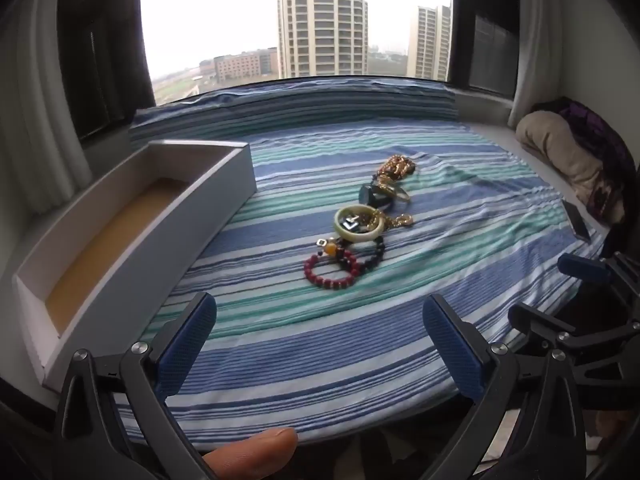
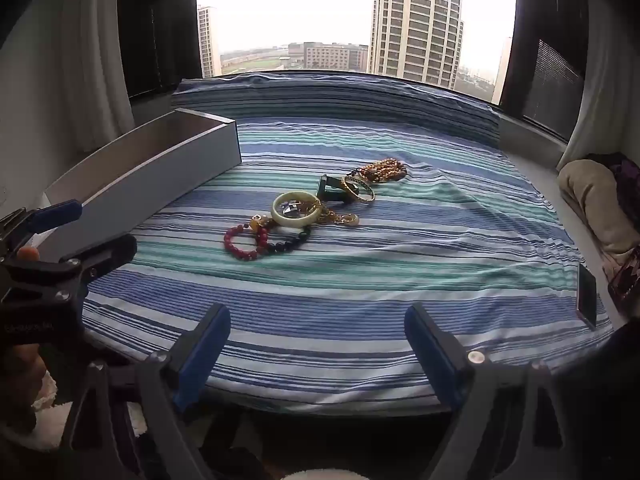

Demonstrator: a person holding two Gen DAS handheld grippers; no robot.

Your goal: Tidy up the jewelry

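A pile of jewelry lies mid-cloth: a red bead bracelet (image 1: 330,274) (image 2: 245,243), a dark bead bracelet (image 1: 374,256) (image 2: 289,245), a pale jade bangle (image 1: 360,224) (image 2: 297,209), a dark green piece (image 1: 372,197) (image 2: 331,191), a gold bangle (image 2: 360,190) and gold chains (image 1: 396,168) (image 2: 383,170). A long white box (image 1: 132,220) (image 2: 160,168) with a tan floor stands empty at the left. My left gripper (image 1: 320,344) is open near the cloth's front edge, nothing between its blue pads. My right gripper (image 2: 318,352) is open too, well short of the pile.
A blue and green striped cloth (image 1: 360,340) (image 2: 400,264) covers a window ledge. A phone (image 1: 576,220) (image 2: 587,296) lies at the right edge, with a beige cushion (image 1: 560,148) (image 2: 592,196) behind it. A thumb (image 1: 252,454) shows at the bottom. The window rises behind.
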